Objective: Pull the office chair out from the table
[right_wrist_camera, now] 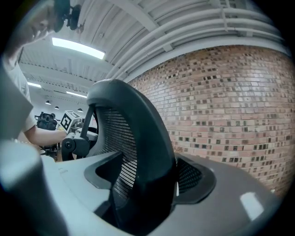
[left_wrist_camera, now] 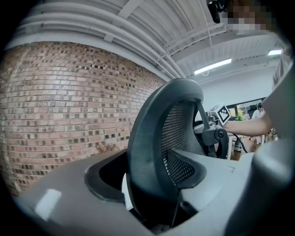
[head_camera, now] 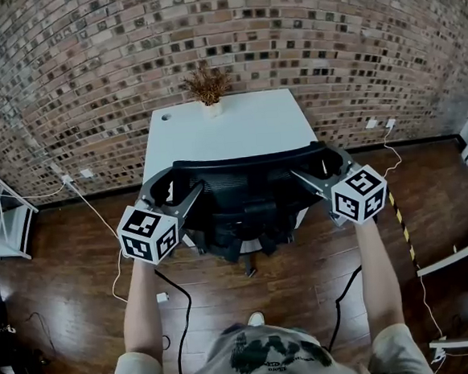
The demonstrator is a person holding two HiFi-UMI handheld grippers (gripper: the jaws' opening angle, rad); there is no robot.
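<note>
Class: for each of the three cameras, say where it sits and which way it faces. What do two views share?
Head view: on the head, facing steeply down at the chair backrest and white table; forearms, left gripper, right gripper show.
Left gripper view: rides that gripper, facing along jaws closed on the backrest; the right forearm shows.
Right gripper view: likewise, mirrored; the left forearm shows.
Shared: both gripper views show the backrest and brick wall.
</note>
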